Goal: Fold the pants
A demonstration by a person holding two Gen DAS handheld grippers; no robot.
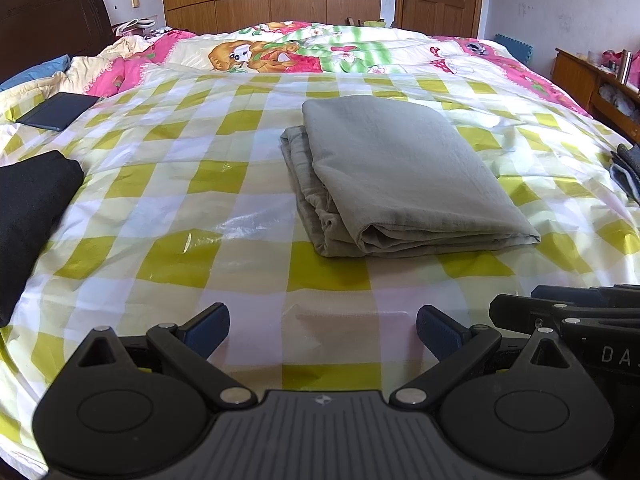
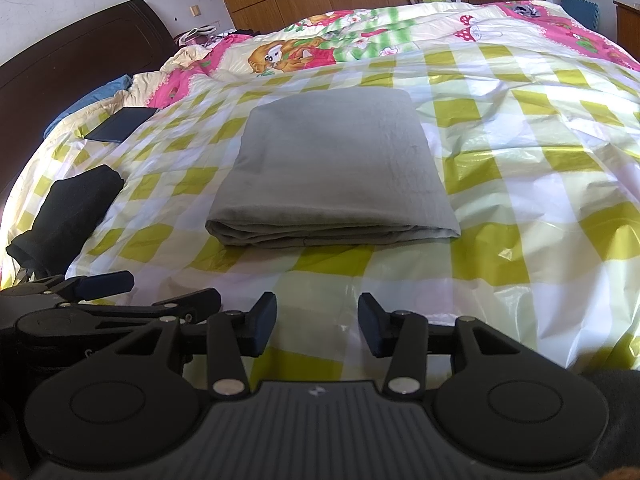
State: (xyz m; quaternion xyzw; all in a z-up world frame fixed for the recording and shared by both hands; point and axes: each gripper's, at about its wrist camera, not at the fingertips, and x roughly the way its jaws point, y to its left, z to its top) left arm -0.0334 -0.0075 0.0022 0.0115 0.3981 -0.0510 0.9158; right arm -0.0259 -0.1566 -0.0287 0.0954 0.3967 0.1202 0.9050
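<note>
Grey pants (image 1: 396, 176) lie folded into a thick rectangle on the yellow-and-white checked plastic sheet (image 1: 168, 184), the layered fold edges facing me. The same pants (image 2: 336, 172) fill the middle of the right wrist view. My left gripper (image 1: 323, 330) hovers over the sheet short of the pants, its jaws wide apart with nothing between them. My right gripper (image 2: 317, 326) also stands open and empty, a little short of the pants' near edge. The right gripper's frame shows at the left view's right edge, and the left gripper's fingers (image 2: 108, 282) show at lower left.
A folded black garment (image 1: 28, 216) lies at the left on the sheet, also black garment (image 2: 68, 216). A dark flat case (image 1: 60, 110) rests further back left. Dark grey cloth (image 1: 628, 168) sits at the right edge. A cartoon-print quilt, dark headboard, wooden wardrobe and door stand behind.
</note>
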